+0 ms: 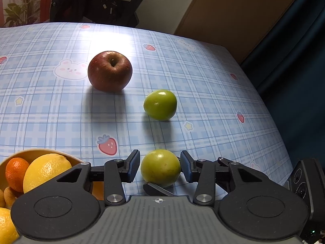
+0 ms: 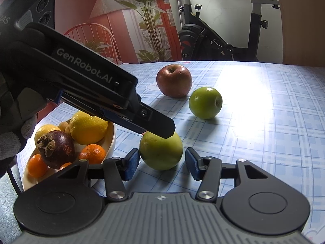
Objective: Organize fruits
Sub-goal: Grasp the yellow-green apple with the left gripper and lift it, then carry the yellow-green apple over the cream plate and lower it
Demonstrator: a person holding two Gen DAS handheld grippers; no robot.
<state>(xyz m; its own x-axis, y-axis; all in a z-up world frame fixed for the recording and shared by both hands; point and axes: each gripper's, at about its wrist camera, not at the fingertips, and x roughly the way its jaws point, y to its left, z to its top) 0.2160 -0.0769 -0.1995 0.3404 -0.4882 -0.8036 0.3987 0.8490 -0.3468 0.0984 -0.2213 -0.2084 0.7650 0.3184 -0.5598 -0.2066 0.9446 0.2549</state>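
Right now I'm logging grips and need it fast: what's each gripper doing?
Left gripper: around the nearer round green fruit; whether it grips cannot be told.
Right gripper: open, same green fruit between its pads, gap on one side.

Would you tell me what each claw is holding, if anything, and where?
Nothing clearly. The right claw and left claw flank the sides of the nearest green fruit; the right shows a gap, the left's contact cannot be told.

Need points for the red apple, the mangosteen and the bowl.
red apple [image 1: 109, 71]: left wrist view, front skin below the stem dimple.
mangosteen [image 2: 59, 148]: right wrist view, purple rind right of the dried calyx.
bowl [image 2: 112, 137]: right wrist view, right rim.
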